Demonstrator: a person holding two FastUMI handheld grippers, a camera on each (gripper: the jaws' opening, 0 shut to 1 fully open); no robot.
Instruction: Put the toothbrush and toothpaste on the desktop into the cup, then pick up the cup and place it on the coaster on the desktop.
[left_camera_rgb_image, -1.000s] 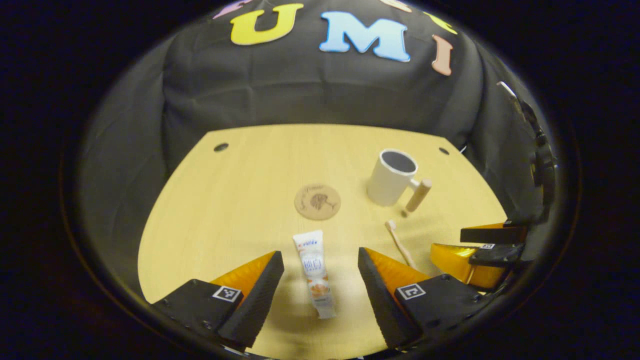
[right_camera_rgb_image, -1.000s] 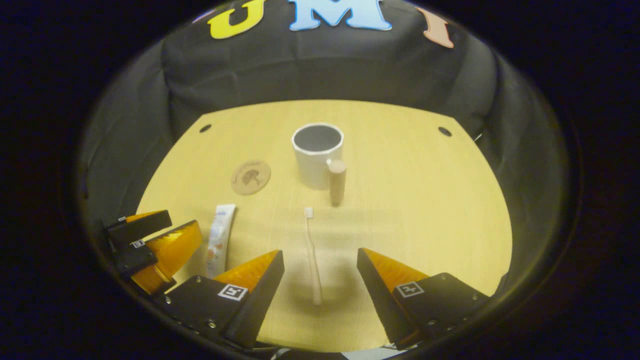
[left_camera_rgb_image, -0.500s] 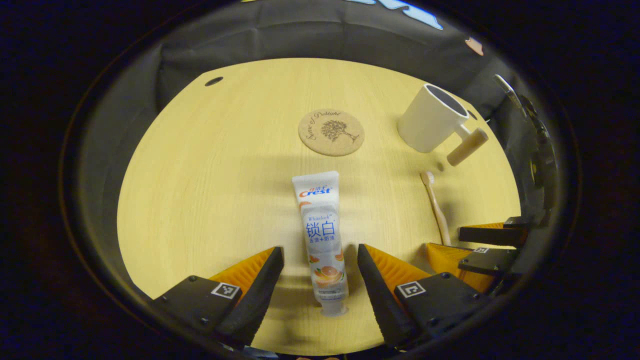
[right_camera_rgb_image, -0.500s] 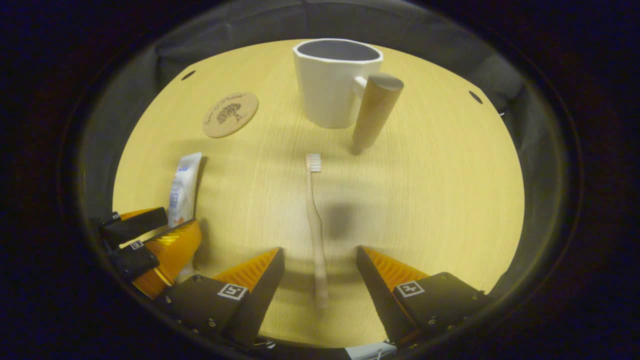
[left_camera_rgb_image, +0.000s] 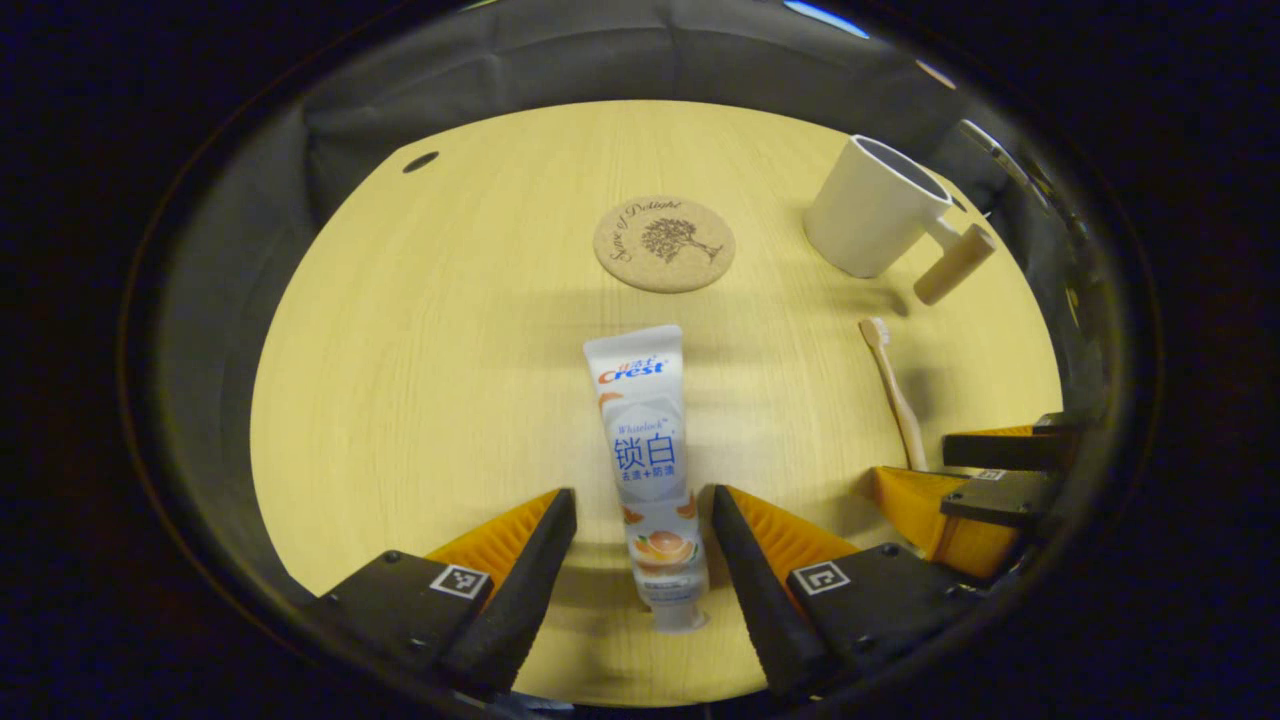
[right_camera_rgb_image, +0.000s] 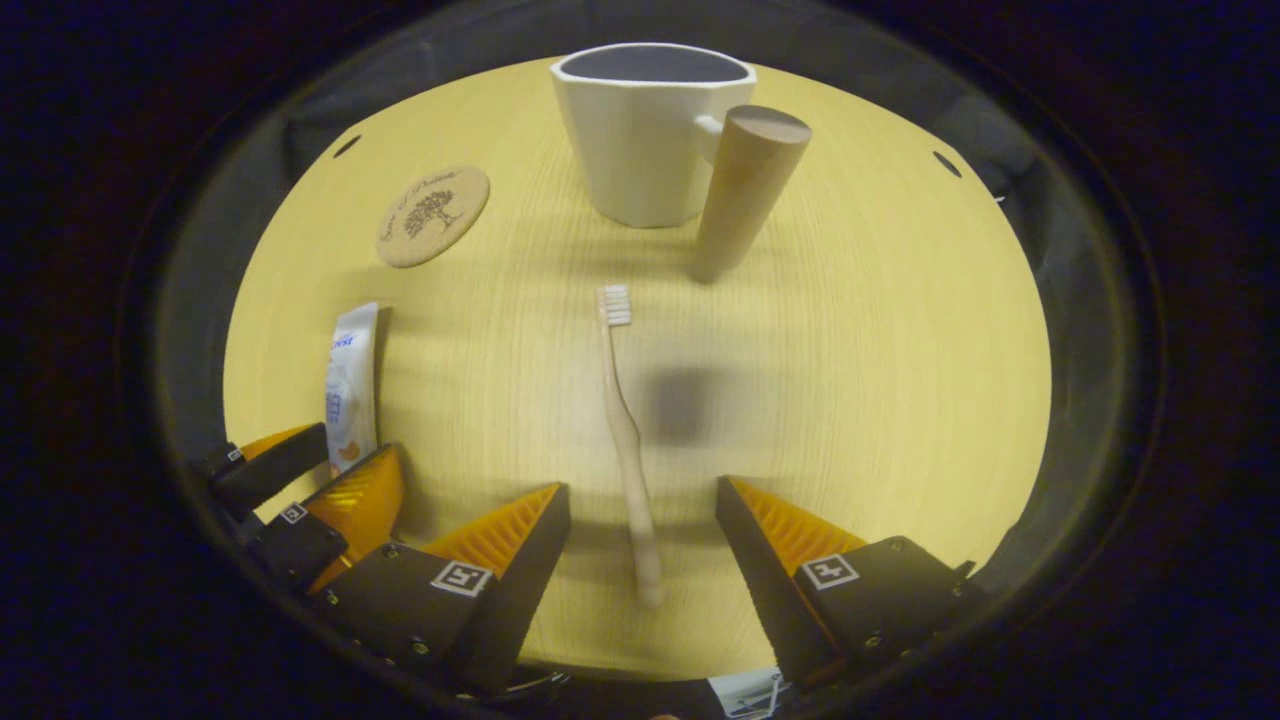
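Left gripper view: left gripper (left_camera_rgb_image: 638, 505) low over pale wood-grain desktop (left_camera_rgb_image: 420, 380), jaws spread wide, flanking cap end of toothpaste (left_camera_rgb_image: 645, 450) without clear contact
Right gripper view: right gripper (right_camera_rgb_image: 642, 510) low over desktop (right_camera_rgb_image: 880, 380), jaws spread wide, straddling handle end of toothbrush (right_camera_rgb_image: 625, 430), not pressing on it
Toothpaste: flat glossy white tube, printed front legible in left gripper view, lay on desktop, crimped end toward coaster (left_camera_rgb_image: 664, 243); seen edge-on in right gripper view (right_camera_rgb_image: 350, 385), between the other gripper's fingers
Toothbrush: slim beige stick with slight bend and pale bristle head, lay flat, head toward cup (right_camera_rgb_image: 645, 135); in left gripper view (left_camera_rgb_image: 893, 385) ran down to the right gripper (left_camera_rgb_image: 985, 480)
Cup: matte white, faceted wall, dark inside, stood upright and empty on desktop; round wooden peg handle (right_camera_rgb_image: 742, 190) large in right gripper view; cup (left_camera_rgb_image: 875, 215) small in left gripper view, right of coaster
Coaster: round cork disc with printed tree, bare, left of cup (right_camera_rgb_image: 432, 215)
Desktop holes: dark round hole at far left (left_camera_rgb_image: 421, 161); two in right gripper view (right_camera_rgb_image: 348, 146) (right_camera_rgb_image: 946, 163)
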